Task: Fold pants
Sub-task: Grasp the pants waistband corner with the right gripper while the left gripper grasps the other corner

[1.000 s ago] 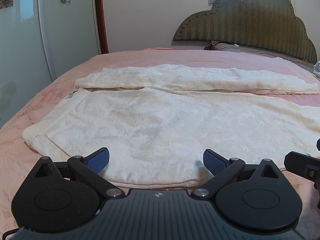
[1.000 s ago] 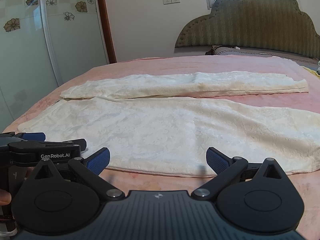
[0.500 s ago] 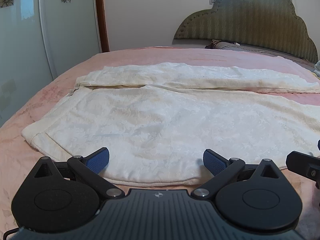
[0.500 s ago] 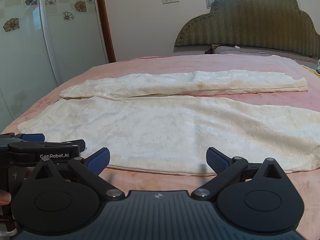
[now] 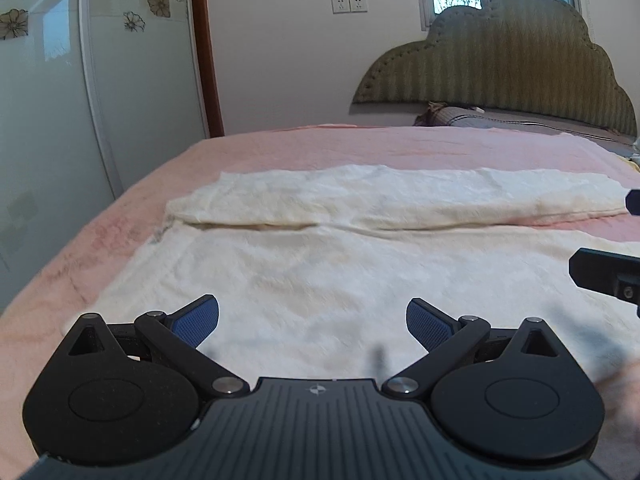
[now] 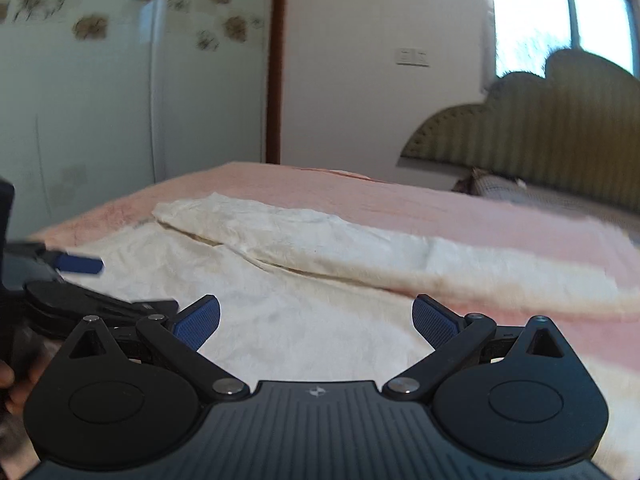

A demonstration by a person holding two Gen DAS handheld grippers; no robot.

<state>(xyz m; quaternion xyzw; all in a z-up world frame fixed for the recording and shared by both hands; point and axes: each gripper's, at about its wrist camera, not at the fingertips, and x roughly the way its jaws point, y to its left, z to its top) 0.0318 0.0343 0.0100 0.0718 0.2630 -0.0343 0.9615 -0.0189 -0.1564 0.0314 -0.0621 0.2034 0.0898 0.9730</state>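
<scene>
Cream white pants [image 5: 320,272] lie flat on a pink bed [image 5: 360,148], waist at the left, both legs running right; they also show in the right wrist view [image 6: 304,280]. The far leg [image 5: 400,200] lies apart from the near leg. My left gripper [image 5: 312,322] is open and empty just above the near leg. My right gripper [image 6: 316,320] is open and empty above the same leg, close to the right of the left one. The left gripper also shows at the left of the right wrist view [image 6: 80,266].
A padded green headboard [image 5: 520,64] and a pillow [image 5: 500,118] stand at the bed's right end. A glass sliding door with flower stickers [image 5: 60,100] is at the left, beyond the bed's edge. A white wall with sockets [image 5: 350,4] is behind.
Both grippers have moved forward over the near leg and tilted up. The right gripper has swung left, toward the waist and closer to the left gripper. Both stay open.
</scene>
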